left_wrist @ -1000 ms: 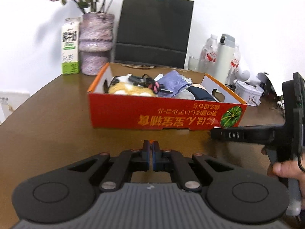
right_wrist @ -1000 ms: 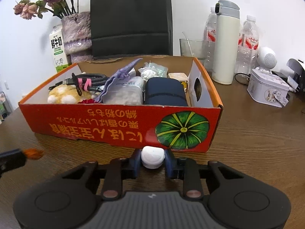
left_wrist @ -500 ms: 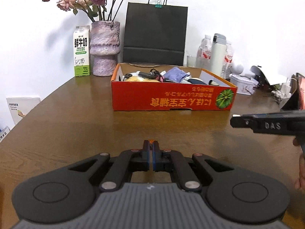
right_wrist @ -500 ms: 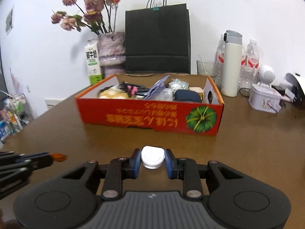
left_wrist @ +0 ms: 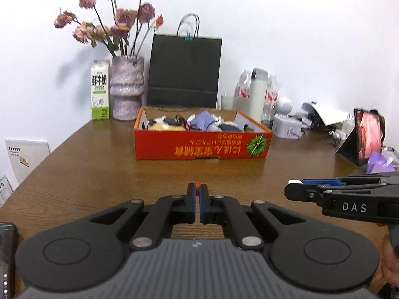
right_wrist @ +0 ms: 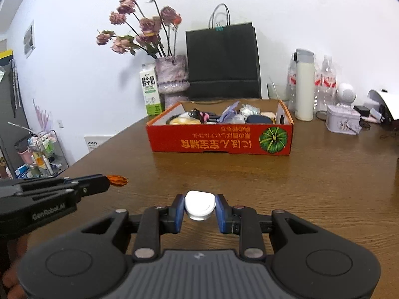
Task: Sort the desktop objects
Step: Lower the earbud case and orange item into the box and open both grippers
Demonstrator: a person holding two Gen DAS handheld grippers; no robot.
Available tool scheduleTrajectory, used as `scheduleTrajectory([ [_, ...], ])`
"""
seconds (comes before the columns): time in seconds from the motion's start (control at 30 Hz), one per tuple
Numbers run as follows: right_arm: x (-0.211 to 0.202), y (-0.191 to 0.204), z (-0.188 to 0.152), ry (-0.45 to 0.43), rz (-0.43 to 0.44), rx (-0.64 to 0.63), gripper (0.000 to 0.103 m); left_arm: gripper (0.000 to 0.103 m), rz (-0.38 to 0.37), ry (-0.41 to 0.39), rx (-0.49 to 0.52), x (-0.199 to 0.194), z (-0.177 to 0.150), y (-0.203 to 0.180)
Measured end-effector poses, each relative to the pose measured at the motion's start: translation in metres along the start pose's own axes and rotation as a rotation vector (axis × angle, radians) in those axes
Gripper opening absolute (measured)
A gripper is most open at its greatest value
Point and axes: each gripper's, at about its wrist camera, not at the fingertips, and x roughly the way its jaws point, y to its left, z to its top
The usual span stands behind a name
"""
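Glossy white plastic, a rounded case (right_wrist: 199, 204), is sitting clamped between your right gripper's (right_wrist: 199, 210) blue pads above the wood-grain table (right_wrist: 324, 186). Your left gripper (left_wrist: 198, 200) is pinching a small crinkled orange scrap (right_wrist: 117, 180) at its tips. Both are hovering well short of the red cardboard box (right_wrist: 219, 143).

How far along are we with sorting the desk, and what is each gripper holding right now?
Looks mostly done: the orange box already holds a cable, a cloth, a dark pouch and more. In hand: the right gripper is shut on a white case, and the left gripper pinches a small orange item. Left: both items are not yet in the box, and both grippers are well short of it over the table.
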Motion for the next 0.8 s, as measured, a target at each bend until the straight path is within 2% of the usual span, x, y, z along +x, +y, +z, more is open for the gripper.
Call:
scheduleTrajectory([
  [0.2,-0.027,0.006,0.005,-0.055,0.005,-0.014,0.025,0.003,-0.01,-0.032,-0.019,-0.016,0.005,-0.001],
  [0.43,-0.031,0.001,0.016,-0.079,-0.011,-0.023,0.025,0.003,-0.009,-0.06,-0.036,-0.006,0.022,0.004],
  [0.53,-0.021,-0.006,0.03,-0.087,-0.012,-0.025,0.025,0.003,-0.005,-0.077,-0.042,0.01,0.041,0.008],
  [0.67,0.004,-0.019,0.065,-0.118,-0.02,-0.025,0.025,0.003,0.02,-0.116,-0.047,0.045,0.078,0.014],
  [0.8,0.035,-0.039,0.11,-0.159,-0.007,-0.019,0.025,0.003,0.001,-0.084,-0.119,0.096,0.113,0.024],
])
